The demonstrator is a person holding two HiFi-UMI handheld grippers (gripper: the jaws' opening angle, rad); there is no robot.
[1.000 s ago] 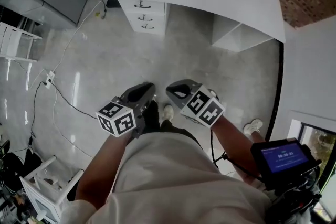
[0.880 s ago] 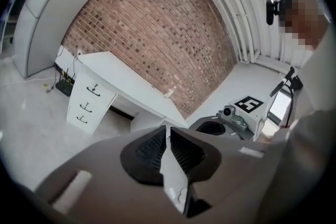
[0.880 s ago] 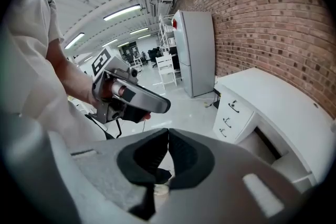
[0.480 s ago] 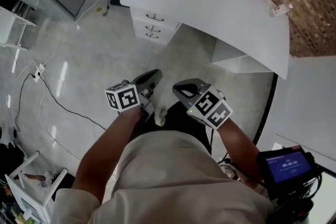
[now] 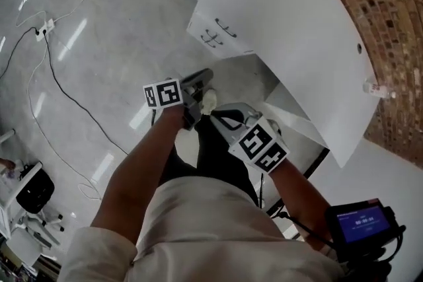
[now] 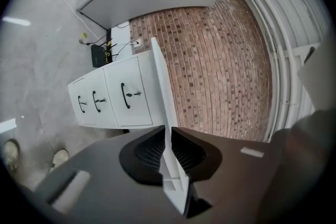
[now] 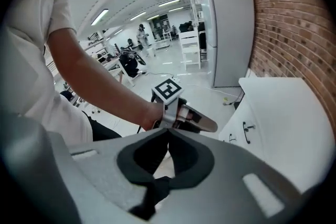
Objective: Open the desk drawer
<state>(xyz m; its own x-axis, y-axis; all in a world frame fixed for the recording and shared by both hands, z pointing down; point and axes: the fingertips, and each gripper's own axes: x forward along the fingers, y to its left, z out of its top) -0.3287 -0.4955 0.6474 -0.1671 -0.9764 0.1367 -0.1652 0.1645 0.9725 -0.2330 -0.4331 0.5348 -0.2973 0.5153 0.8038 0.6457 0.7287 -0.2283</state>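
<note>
Nearest, two tongs are held side by side above the floor, the left tongs and right tongs each pinched almost shut on nothing, and beyond, ahead and nearer the left one, three stacked drawers are seen closed under one white worktop, handles parallel to its edge.

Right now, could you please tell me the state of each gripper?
Dark left gripper: closed, holding nothing.
Grey right gripper: closed, holding nothing.
</note>
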